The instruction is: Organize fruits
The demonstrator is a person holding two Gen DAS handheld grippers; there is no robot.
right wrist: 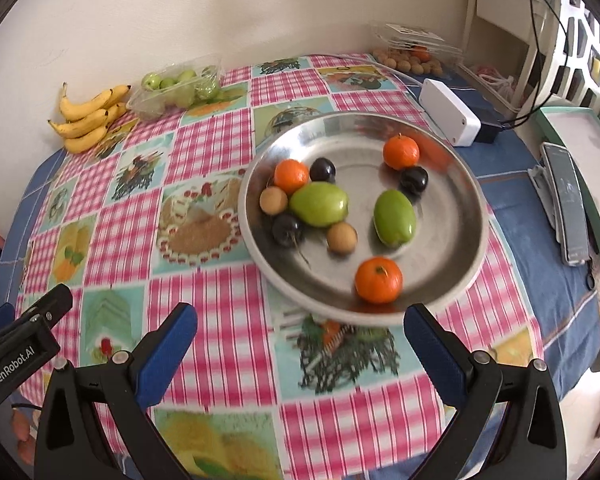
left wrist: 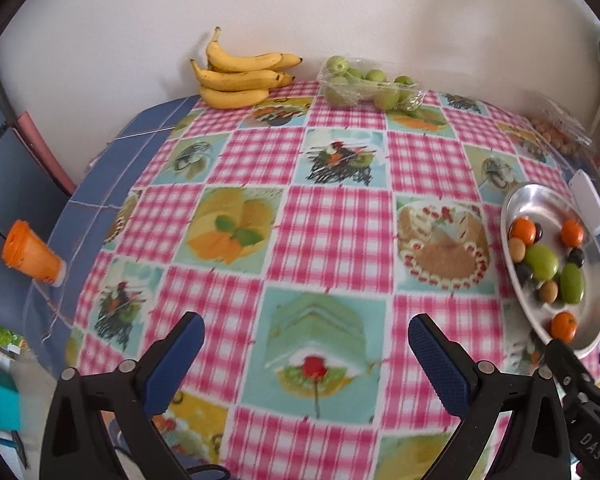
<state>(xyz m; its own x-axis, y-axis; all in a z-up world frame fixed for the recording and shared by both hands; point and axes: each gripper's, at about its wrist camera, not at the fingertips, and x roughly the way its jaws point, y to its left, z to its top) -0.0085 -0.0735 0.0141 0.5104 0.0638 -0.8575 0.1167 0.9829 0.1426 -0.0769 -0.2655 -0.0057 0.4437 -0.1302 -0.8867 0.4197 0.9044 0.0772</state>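
Observation:
A round metal plate [right wrist: 452, 240] [left wrist: 528, 196] lies on the checked tablecloth. It holds three oranges [right wrist: 378, 280], two green fruits [right wrist: 319, 204], dark plums [right wrist: 413, 180] and small brown fruits [right wrist: 341, 238]. My right gripper [right wrist: 300, 336] hovers open just in front of the plate's near rim, nothing between its blue pads. My left gripper [left wrist: 306, 340] is open over the cloth, left of the plate, and empty. The right gripper's tip [left wrist: 560, 354] shows at the plate's near edge in the left wrist view.
Bananas [left wrist: 240, 76] [right wrist: 88, 120] and a clear pack of green fruits [left wrist: 364, 86] [right wrist: 176, 88] lie against the far wall. A clear box of small brown fruits [right wrist: 412, 56], a white box [right wrist: 448, 112] and a phone [right wrist: 568, 204] sit right. An orange cup [left wrist: 30, 252] lies left.

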